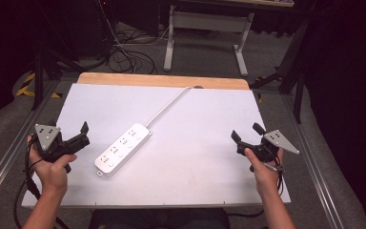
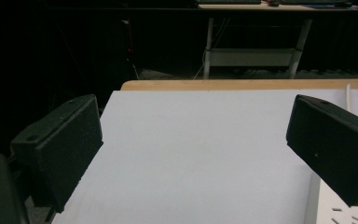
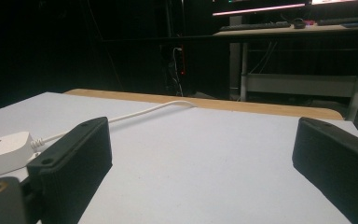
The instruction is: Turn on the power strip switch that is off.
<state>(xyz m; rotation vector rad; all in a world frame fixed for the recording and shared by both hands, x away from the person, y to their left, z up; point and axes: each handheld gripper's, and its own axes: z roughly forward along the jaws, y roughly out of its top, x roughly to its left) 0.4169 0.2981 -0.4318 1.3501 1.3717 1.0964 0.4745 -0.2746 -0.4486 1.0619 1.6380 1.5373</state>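
A person sits at the near edge of a white table (image 1: 209, 157) with a two-jaw gripper in each hand, both hovering above the board with nothing between their jaws. The left gripper (image 1: 82, 134) hangs near the left edge, its jaws spread wide and pointing toward the table's middle; from its own camera the two black pads stand far apart over bare white surface, and a corner of the strip (image 2: 345, 212) shows at the lower right, just under the right-hand pad. The right gripper (image 1: 246, 132) hangs near the right edge, likewise spread, its jaws aimed toward the far side of the table. A white power strip (image 1: 123, 148) lies flat and diagonal, left of the table's centre, one end toward the near-left corner and the other toward the middle; it sits near the left gripper, apart from it, and well apart from the right one. Its cord (image 1: 169, 106) runs from the far end of the strip to the wooden far edge (image 1: 162, 80) of the table, where it drops out of sight. From the right gripper's camera the strip's end (image 3: 2, 147) and the curving cord (image 3: 144, 111) lie beyond the left-hand pad. Neither tool touches the strip.
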